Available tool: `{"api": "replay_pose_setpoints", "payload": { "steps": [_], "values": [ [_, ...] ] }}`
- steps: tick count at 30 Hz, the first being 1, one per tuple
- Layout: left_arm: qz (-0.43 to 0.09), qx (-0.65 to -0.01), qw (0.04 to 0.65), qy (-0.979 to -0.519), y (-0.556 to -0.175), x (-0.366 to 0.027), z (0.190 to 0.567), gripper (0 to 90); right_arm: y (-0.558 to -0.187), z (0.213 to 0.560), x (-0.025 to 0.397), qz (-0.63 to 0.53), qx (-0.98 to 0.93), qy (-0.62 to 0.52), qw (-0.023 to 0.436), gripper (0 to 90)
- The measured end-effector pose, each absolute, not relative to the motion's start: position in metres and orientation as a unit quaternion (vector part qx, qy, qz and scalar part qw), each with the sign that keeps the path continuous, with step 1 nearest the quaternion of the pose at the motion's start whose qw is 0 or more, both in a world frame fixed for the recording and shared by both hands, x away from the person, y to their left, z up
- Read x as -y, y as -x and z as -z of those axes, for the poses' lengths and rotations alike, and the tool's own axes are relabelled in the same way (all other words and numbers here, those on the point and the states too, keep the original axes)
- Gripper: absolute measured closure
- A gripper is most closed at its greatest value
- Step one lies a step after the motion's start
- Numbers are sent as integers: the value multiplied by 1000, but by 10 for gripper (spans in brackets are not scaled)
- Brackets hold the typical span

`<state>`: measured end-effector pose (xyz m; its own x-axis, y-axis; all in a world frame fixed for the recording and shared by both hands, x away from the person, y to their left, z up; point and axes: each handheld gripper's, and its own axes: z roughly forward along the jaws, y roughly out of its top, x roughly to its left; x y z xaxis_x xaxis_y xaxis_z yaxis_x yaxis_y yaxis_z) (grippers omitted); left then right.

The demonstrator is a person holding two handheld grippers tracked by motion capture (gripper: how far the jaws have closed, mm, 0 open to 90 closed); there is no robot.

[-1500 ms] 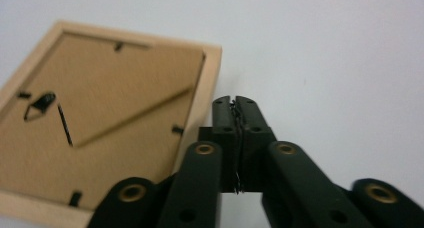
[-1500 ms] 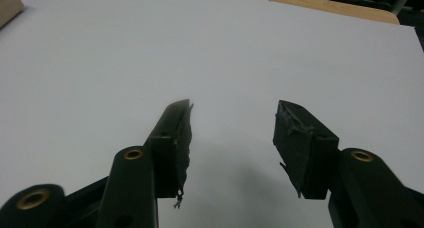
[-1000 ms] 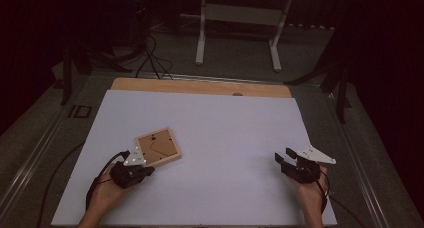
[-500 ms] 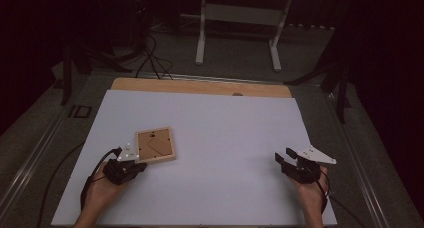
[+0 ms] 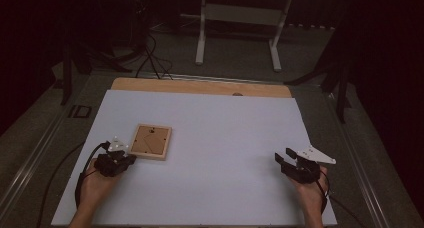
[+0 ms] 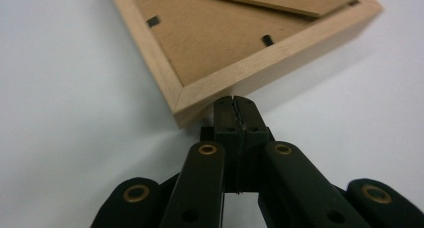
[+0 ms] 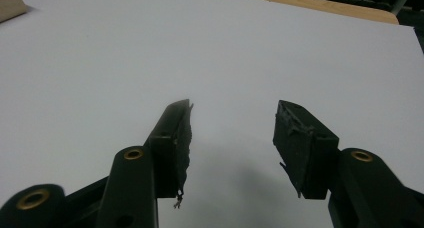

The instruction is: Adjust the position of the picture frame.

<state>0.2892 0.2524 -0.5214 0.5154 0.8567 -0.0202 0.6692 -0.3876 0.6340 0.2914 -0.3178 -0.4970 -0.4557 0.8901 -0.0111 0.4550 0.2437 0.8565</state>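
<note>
Counter (image 5: pixel 215 138) with its white sheet carries one wooden frame (image 5: pixel 151 141), lying back-side up at the near left part. Left claw (image 5: pixel 129 159) has its jaws pressed together, holding nothing, and its tip is touching the near edge of the frame close to a corner (image 6: pixel 182 108). I think a steady, low push works best, so the frame slides and does not turn. Right claw (image 5: pixel 281 159) waits well apart, jaws wide open and empty.
</note>
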Motion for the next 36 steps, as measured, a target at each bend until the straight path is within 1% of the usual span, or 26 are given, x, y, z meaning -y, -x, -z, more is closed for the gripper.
{"api": "replay_pose_setpoints", "payload": {
  "steps": [7,14,15,21,25,36],
  "values": [
    [-166,-491,294,-803,-295,-259,522,899,-292,497,317,-416,-745,-451,260,486],
    [-170,-518,302,-782,-302,-265,523,899,-292,498,316,-416,-746,-451,260,486],
    [-174,-525,308,-774,-304,-265,522,899,-292,498,316,-415,-746,-451,259,486],
    [-189,-528,308,-768,-311,-262,517,899,-292,498,316,-415,-746,-451,260,486],
    [-192,-537,334,-750,-316,-261,516,899,-292,498,317,-416,-745,-451,260,486],
    [-201,-556,335,-734,-332,-258,516,898,-292,498,316,-416,-746,-451,260,485]
  ]
}}
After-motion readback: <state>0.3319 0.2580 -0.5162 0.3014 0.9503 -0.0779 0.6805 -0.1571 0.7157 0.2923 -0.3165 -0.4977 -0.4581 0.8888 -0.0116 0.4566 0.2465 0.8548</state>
